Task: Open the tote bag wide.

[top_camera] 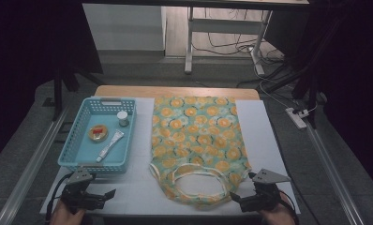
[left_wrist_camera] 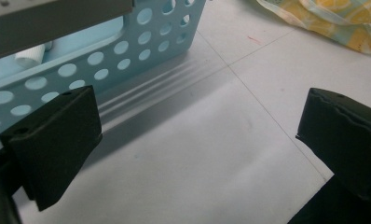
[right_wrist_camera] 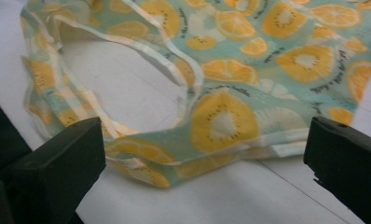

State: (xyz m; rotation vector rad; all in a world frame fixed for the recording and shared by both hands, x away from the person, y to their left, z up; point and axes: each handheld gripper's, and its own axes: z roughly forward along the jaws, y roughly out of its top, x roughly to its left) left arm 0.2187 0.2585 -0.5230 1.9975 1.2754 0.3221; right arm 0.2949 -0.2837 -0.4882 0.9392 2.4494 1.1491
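My right tongs [top_camera: 244,197] rest on the white surface [top_camera: 138,187], jaws spread wide and empty, aimed at the near hem of the orange-slice print tote bag [top_camera: 198,140], which lies flat with its handles [top_camera: 201,180] looped toward me, presumably so the opening can be reached from my side. My left tongs [top_camera: 102,197] sit just in front of the light blue perforated basket [top_camera: 74,159], jaws likewise apart and holding nothing. Inside the basket lie a tube [top_camera: 109,144], a round tin [top_camera: 98,133] and a small jar [top_camera: 123,118], probably staged for loading into the bag.
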